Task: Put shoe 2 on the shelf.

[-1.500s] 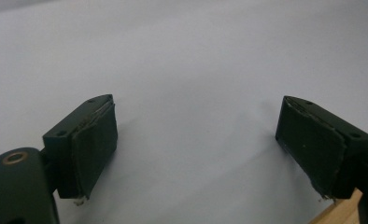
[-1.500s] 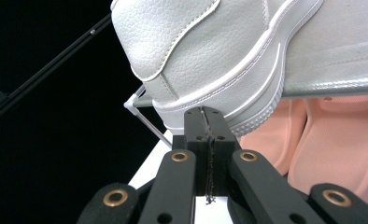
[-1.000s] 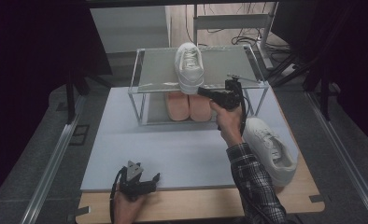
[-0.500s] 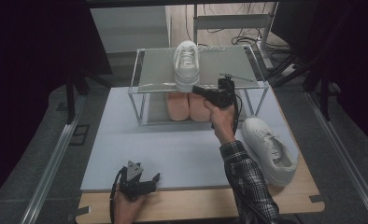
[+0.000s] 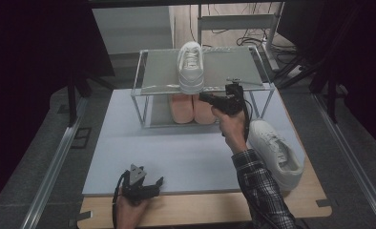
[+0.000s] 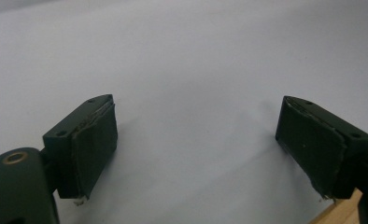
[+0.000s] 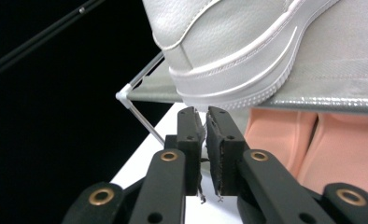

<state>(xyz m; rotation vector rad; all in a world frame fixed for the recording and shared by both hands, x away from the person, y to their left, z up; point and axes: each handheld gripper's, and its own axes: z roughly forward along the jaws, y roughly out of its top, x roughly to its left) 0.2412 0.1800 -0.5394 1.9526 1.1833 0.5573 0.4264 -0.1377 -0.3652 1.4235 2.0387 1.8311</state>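
A white sneaker (image 5: 191, 67) stands on top of the glass-topped rack (image 5: 152, 71), its heel (image 7: 247, 37) at the front edge. My right gripper (image 5: 203, 97) is held level just below and in front of that heel. Its jaws (image 7: 205, 116) have just been opening and stand a narrow slit apart, with nothing between them. A second white sneaker (image 5: 274, 152) lies on the table at the right. My left gripper (image 5: 145, 183) rests near the front edge of the pale mat (image 6: 196, 56), open wide (image 6: 196, 149) and empty.
A pair of pink shoes (image 5: 191, 109) sits under the rack's top, seen close in the right gripper view (image 7: 313, 144). The grey mat (image 5: 176, 152) lies on a wooden table (image 5: 210, 210). Dark stands and cables surround the table.
The right hand has shifted a little to the left in front of the rack, uncovering the sneaker on the table. The sneaker on the rack now sits straighter. The left gripper has not moved.
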